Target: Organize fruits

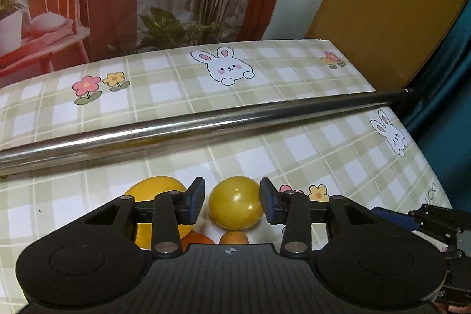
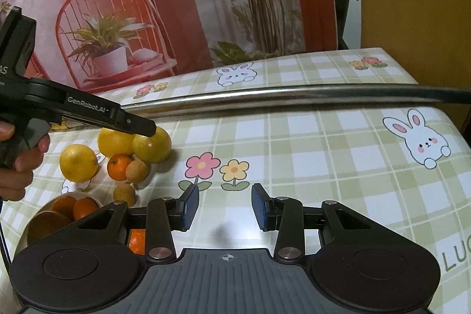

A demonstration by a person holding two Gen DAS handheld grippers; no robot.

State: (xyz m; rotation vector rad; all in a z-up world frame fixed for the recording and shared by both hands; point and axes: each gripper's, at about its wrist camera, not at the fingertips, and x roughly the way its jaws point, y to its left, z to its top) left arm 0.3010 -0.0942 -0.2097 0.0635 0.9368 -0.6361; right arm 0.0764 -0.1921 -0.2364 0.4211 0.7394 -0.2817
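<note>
In the left wrist view a round yellow fruit [image 1: 235, 202] lies on the checked tablecloth between the fingers of my left gripper [image 1: 232, 203]. The jaws are open and the left pad stands just clear of it. A second yellow fruit [image 1: 153, 189] sits left of that finger, with an orange [image 1: 200, 239] and a small brown fruit [image 1: 234, 237] nearer me. The right wrist view shows three yellow fruits [image 2: 78, 162], an orange [image 2: 119, 167] and two brown fruits [image 2: 137, 171] clustered at left under the left gripper [image 2: 147, 131]. My right gripper [image 2: 225, 209] is open over bare cloth.
A bowl [image 2: 35, 225] holding oranges stands at the near left, partly behind my right gripper. A shiny metal bar [image 2: 294, 94] crosses the table beyond the fruit. A hand [image 2: 20, 164] holds the left gripper's handle. The table's right edge [image 2: 459, 143] drops off.
</note>
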